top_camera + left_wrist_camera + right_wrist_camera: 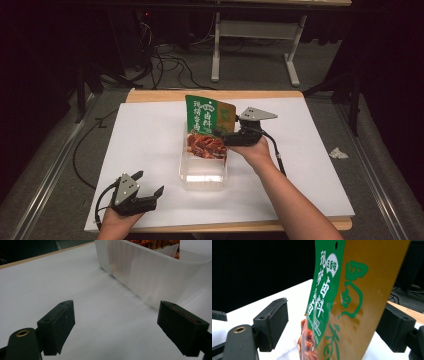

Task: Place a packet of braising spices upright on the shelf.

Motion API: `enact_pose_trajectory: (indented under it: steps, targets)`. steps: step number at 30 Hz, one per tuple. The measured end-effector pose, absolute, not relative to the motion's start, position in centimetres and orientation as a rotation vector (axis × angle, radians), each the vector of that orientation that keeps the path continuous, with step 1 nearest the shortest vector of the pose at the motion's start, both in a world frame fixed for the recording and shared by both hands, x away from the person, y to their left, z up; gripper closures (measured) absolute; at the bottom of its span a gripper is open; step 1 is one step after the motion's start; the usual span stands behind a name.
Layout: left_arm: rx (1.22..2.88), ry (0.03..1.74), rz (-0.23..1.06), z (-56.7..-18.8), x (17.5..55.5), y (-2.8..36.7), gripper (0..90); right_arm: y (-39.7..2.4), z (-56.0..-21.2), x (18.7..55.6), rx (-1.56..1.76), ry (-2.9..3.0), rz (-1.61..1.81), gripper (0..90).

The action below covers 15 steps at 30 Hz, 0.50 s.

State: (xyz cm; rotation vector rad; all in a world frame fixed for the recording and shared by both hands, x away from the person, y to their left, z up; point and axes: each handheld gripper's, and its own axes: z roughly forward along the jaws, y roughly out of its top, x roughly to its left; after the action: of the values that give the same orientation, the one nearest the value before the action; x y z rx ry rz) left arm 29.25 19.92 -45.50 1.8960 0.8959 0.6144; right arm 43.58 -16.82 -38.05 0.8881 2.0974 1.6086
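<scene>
One snack packet (207, 122) in one plastic bin (202, 177), two grippers.

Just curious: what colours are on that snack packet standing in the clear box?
Green and mustard-gold, with white lettering; the packet shows best in the right gripper view.

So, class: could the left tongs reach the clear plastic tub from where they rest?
Probably yes. The left tongs sit open on the white sheet, with bare sheet between them and the tub.

Food pouch (206, 127): green panel with white characters, ochre panel with green script, red-brown food picture below. Bin (202, 172): translucent white. Table cover (145, 145): plain white; table edge (150, 95) light wood. Both grippers' jaws black.
</scene>
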Motion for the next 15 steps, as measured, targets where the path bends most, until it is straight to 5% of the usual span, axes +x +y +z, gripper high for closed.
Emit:
enact_pose_trajectory:
  steps: [15]
  targets:
    - [1.898,0.888,0.609,-45.5,29.2,19.9,15.1,-17.9,-37.8,42.7,0.902,2.098,1.578,19.0]
